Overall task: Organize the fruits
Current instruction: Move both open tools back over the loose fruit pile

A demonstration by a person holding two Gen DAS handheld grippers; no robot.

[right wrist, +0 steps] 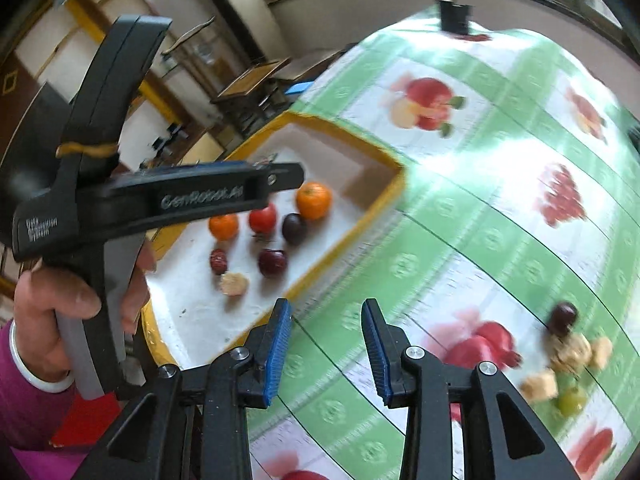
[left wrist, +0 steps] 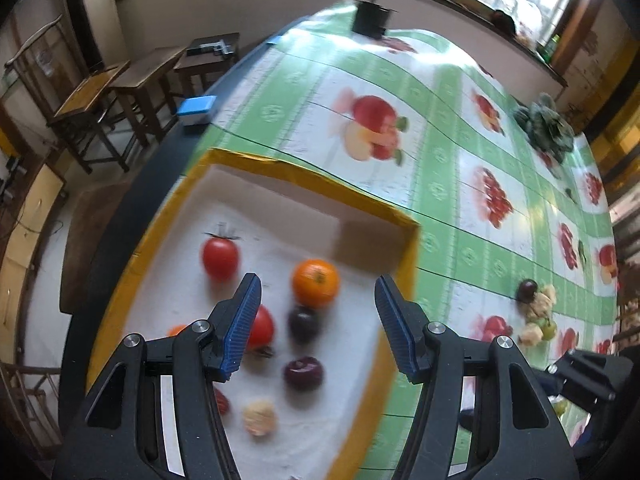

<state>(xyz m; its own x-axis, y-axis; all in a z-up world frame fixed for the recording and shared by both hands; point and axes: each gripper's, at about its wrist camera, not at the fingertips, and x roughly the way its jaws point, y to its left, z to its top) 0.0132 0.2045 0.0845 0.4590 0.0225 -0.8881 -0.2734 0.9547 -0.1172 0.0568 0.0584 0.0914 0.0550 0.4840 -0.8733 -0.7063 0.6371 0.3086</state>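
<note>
While both tools hang above the worktop with the green and white fruit-print cloth (right wrist: pixel 500 216), neither one holds any fruit.

The left gripper (left wrist: pixel 316 324) sits low in the left view, over the shallow white box with the yellow taped rim (left wrist: pixel 408 248). Its blue ribbed fingers (left wrist: pixel 242 320) are spread wide with nothing between them. Inside the box lie a round orange (left wrist: pixel 315 283), a red tomato with a dark stem (left wrist: pixel 220 257), two dark purple plums (left wrist: pixel 303 373) and a few more small fruits.

The right gripper (right wrist: pixel 326 350) sits at the bottom middle of the right view. Its fingers are open too, and empty.

Fruits that are not put away yet make a little pile of loose pieces (right wrist: pixel 568 360) at the lower right of the right view. On top is a dark purple round fruit (right wrist: pixel 563 317). Under it are pale tan lumps and one small green fruit (right wrist: pixel 573 399). They touch each other. The picture is blurry, so I cannot name the tan ones.

That pile lies ahead and to the right of the right fingers. From the left fingers it is well apart, past the box rim. So I think the right hand is nearer and should reach for it, with the box waiting on the left.
</note>
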